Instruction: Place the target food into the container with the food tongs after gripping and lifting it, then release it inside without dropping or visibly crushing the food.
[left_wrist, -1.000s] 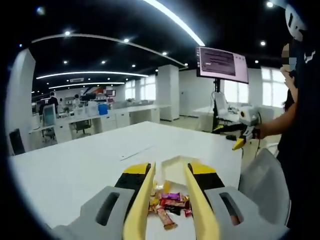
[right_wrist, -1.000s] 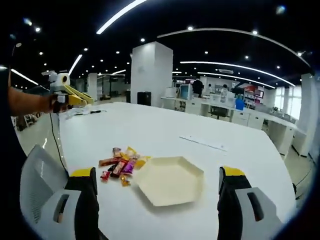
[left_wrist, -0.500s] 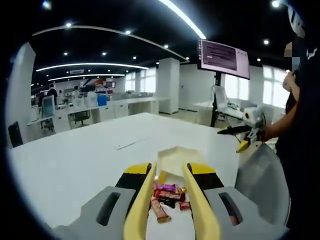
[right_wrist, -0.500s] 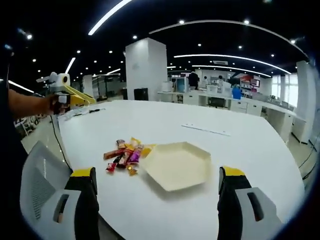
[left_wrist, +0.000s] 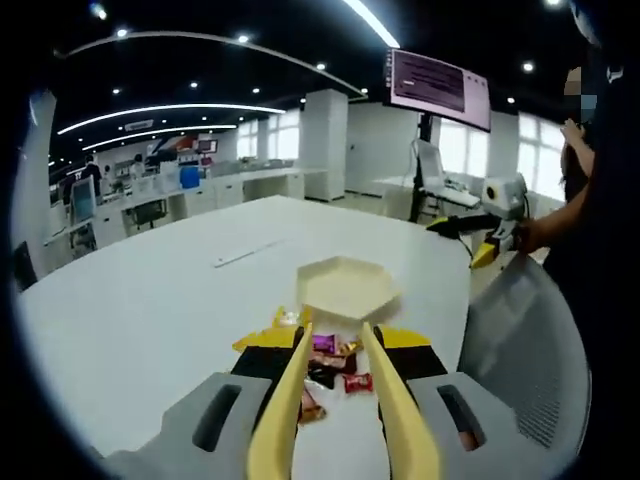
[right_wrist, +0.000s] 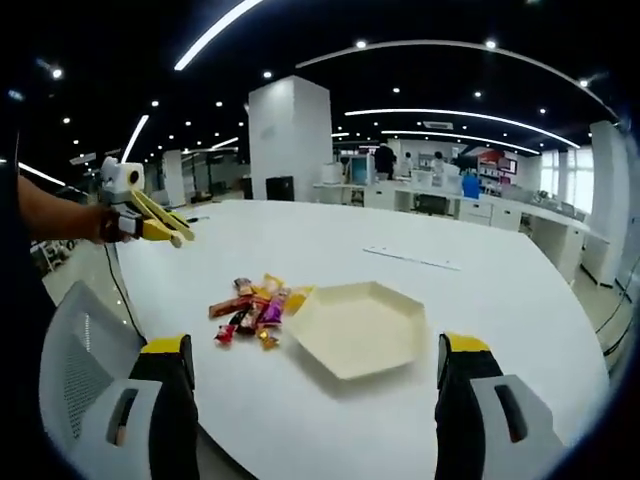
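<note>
The left gripper view looks low along its own yellow tongs (left_wrist: 335, 400) from just short of the candy pile (left_wrist: 330, 365), facing across the white table (left_wrist: 150, 310) — the hexagonal tray (left_wrist: 345, 285) lies right behind the pile, an office beyond. The right gripper view sits higher and farther back at the table edge, looking down on the candy pile (right_wrist: 252, 308) with the hexagonal tray (right_wrist: 358, 328) touching its right side. Both views share pile, tray and tabletop; each also catches the other gripper — the right gripper (left_wrist: 480, 240) at the left view's right, the left gripper (right_wrist: 150, 222) at the right view's left.
</note>
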